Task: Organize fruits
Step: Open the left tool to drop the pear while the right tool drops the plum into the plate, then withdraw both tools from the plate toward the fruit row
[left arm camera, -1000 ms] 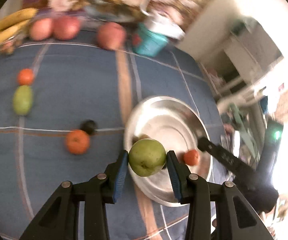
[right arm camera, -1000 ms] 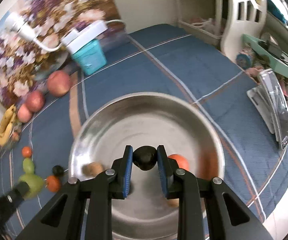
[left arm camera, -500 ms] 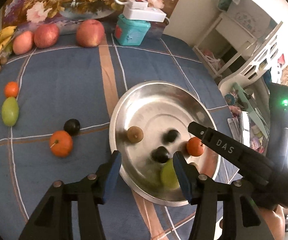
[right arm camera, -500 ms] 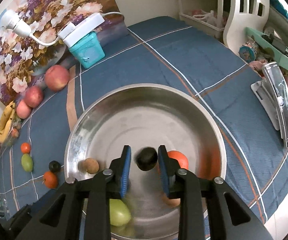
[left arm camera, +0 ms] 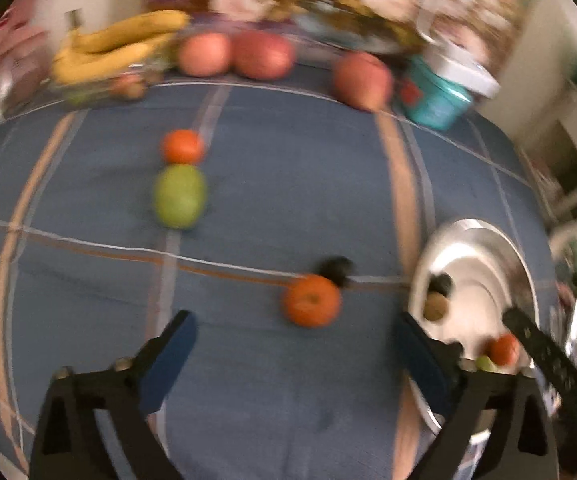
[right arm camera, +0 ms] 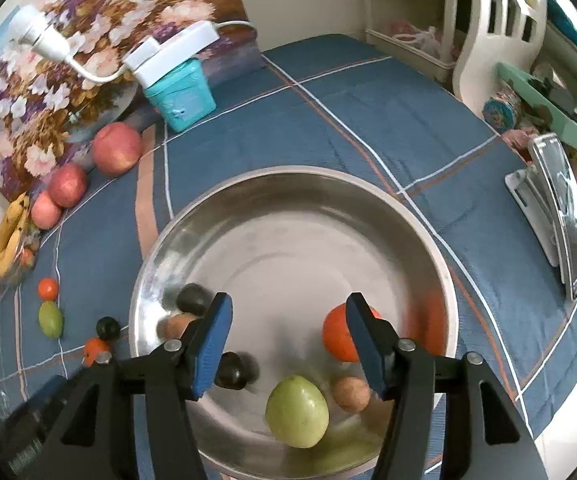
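Observation:
A steel bowl (right arm camera: 248, 216) sits on the blue cloth and holds a green pear (right arm camera: 297, 411), an orange (right arm camera: 338, 336), two dark plums (right arm camera: 192, 299), and brown fruits (right arm camera: 350, 393). My right gripper (right arm camera: 290, 344) is open and empty above the bowl. My left gripper (left arm camera: 296, 356) is open and empty over the cloth, left of the bowl (left arm camera: 476, 240). Just beyond it lie an orange (left arm camera: 311, 300) and a dark plum (left arm camera: 338, 269). Farther off lie a green pear (left arm camera: 179, 196) and a small orange (left arm camera: 182, 146).
Three apples (left arm camera: 262, 54) and bananas (left arm camera: 116, 50) line the table's back edge by a flower painting (right arm camera: 80, 52). A teal box (right arm camera: 180, 96) with a white power strip stands at the back. A phone stand (right arm camera: 556, 208) is at the right edge.
Both grippers opened wide. The pear and the plum dropped into the bowl. The left gripper swung left, away from the bowl, over the loose fruit on the cloth.

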Demonstrator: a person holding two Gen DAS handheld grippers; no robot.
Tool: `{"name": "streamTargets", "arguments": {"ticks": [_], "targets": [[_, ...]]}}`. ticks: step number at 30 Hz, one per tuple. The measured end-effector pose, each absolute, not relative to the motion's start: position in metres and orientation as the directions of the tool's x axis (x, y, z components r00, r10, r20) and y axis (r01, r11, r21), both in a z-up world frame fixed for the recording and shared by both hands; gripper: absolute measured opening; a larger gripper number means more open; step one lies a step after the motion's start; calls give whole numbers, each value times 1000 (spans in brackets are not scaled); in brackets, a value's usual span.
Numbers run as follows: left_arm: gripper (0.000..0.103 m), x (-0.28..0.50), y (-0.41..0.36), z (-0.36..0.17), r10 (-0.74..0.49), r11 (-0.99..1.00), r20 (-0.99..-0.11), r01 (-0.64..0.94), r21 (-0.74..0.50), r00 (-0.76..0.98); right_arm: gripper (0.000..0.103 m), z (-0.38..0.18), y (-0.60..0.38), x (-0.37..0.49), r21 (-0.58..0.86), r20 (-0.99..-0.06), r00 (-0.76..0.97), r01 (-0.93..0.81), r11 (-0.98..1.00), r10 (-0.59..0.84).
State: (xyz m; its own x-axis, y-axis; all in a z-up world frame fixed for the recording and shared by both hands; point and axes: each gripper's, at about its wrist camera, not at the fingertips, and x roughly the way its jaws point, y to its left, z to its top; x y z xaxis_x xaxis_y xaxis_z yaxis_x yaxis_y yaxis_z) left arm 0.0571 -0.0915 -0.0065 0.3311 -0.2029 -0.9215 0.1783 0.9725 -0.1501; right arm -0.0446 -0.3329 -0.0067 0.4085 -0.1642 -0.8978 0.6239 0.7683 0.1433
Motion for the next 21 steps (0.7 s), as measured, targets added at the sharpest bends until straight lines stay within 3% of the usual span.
{"name": "streamTargets", "arguments": {"ticks": [3,6,9,21], "targets": [[103,66,-72,-3,-153,987,-920,110,-121,360,73,-8,-320,-37,127,-898,410,588,799,-158],[103,72,-54,-2,-104,994,-919,55,-89,381,74,-9,-302,-28,114,-897,418,532,839,-143],[103,79,-37,3,-63,998,-913,7,-66,404,91,-9,-284,-20,94,-892,431,473,876,-137],[103,96,18,29,29,996,-862,-83,-15,505,92,-2,-229,0,177,-845,534,317,932,-22]]}}
